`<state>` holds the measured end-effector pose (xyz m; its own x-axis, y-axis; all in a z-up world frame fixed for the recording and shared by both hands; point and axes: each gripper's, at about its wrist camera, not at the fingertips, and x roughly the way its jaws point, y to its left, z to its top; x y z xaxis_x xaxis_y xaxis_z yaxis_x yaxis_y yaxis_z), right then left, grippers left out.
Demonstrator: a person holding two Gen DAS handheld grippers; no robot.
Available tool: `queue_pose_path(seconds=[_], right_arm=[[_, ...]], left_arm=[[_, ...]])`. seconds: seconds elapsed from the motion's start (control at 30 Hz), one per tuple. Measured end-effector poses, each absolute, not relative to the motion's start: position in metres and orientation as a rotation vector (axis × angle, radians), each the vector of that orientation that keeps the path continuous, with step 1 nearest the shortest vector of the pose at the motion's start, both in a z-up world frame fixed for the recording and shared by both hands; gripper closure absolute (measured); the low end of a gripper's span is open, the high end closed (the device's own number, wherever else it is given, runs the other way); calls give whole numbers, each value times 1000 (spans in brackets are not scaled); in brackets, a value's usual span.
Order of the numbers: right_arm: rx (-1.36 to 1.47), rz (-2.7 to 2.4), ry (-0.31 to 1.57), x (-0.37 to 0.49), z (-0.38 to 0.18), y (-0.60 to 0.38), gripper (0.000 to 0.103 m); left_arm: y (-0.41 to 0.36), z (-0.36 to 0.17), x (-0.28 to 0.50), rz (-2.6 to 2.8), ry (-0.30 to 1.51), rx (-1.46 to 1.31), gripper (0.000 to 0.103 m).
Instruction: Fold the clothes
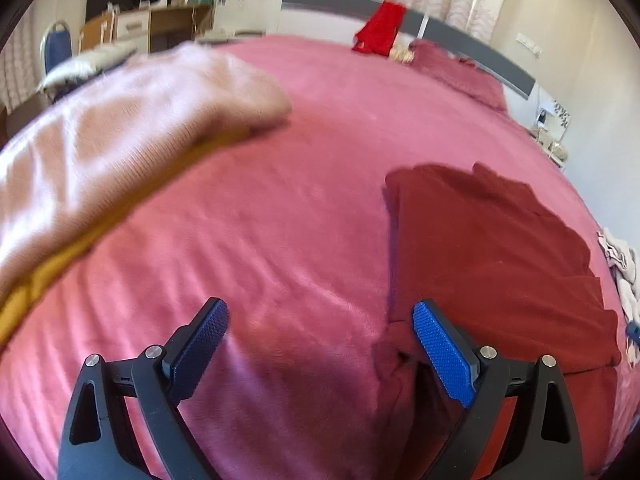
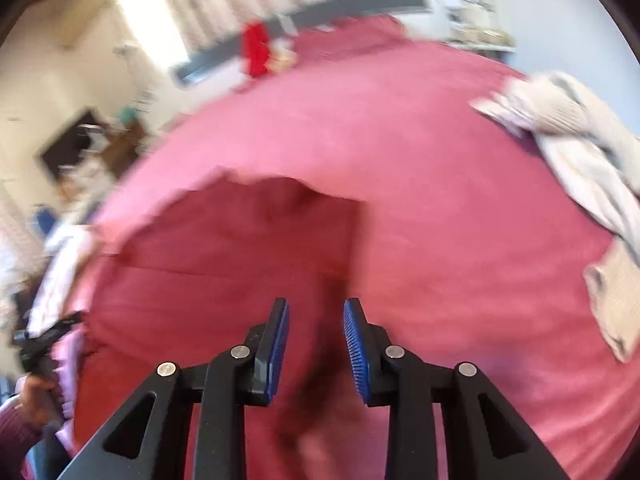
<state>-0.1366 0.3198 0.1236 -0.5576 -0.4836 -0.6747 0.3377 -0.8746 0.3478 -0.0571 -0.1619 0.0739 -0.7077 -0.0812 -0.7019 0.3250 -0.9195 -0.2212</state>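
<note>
A dark red garment (image 1: 500, 264) lies flat on the pink bedspread (image 1: 280, 200), partly folded, with its left edge running down towards me. My left gripper (image 1: 320, 312) hovers over the bedspread just left of that edge, jaws wide open with nothing between them. In the right wrist view the same garment (image 2: 240, 248) spreads out ahead and to the left. My right gripper (image 2: 316, 306) hangs above its right edge with the jaws partly apart. No cloth is pressed between the pads, only a dark blurred streak below them.
A pale pink knit (image 1: 120, 140) lies over a yellow garment (image 1: 60, 268) on the bed's left. Loose white and beige clothes (image 2: 580, 160) are heaped on the right. A bright red item (image 1: 380, 28) sits by the grey headboard (image 1: 480, 52). A hand (image 2: 36, 396) shows at the lower left.
</note>
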Motion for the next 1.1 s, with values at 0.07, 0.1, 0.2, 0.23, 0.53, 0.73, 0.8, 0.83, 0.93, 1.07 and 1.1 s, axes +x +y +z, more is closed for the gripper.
queue_pose_path(seconds=[0.07,0.1,0.2,0.23,0.53,0.73,0.8,0.83,0.93,1.07,1.1], right_arm=[[1109,-2313,-222,-137,122,297,74],[1157,-2285,-182,-143,114,285,74],[1267,-2201,-47,-159,96,254,74],[1280,-2175,1,-164,94,246,74],[1240,-1963,-134,-292,164,183,74],[1387,-1870,-341,-381,137,158,73],[1452,-1814,-356,-396,120,146,72],[1498,-1804,-331,-402,112,141,72],[1527,-1768,-345,-407,99,139,73],[1554,-1684,-511,-410,81,145,84],[1553,-1706,-476,-410,83,142,90]], left_arm=[[-153,78,-58,-2705,485,1071,7],[-146,80,-62,-2710,462,1088,7],[-130,91,-83,-2766,427,1148,7],[-125,98,-93,-2803,426,1165,7],[-110,121,-265,-2904,552,1432,7],[-102,87,-341,-2799,605,1740,7],[-98,72,-355,-2749,624,1855,6],[-95,70,-358,-2758,596,1874,2],[-87,69,-362,-2802,488,1857,1],[-74,66,-365,-2815,347,1845,0],[-71,65,-365,-2813,314,1845,0]])
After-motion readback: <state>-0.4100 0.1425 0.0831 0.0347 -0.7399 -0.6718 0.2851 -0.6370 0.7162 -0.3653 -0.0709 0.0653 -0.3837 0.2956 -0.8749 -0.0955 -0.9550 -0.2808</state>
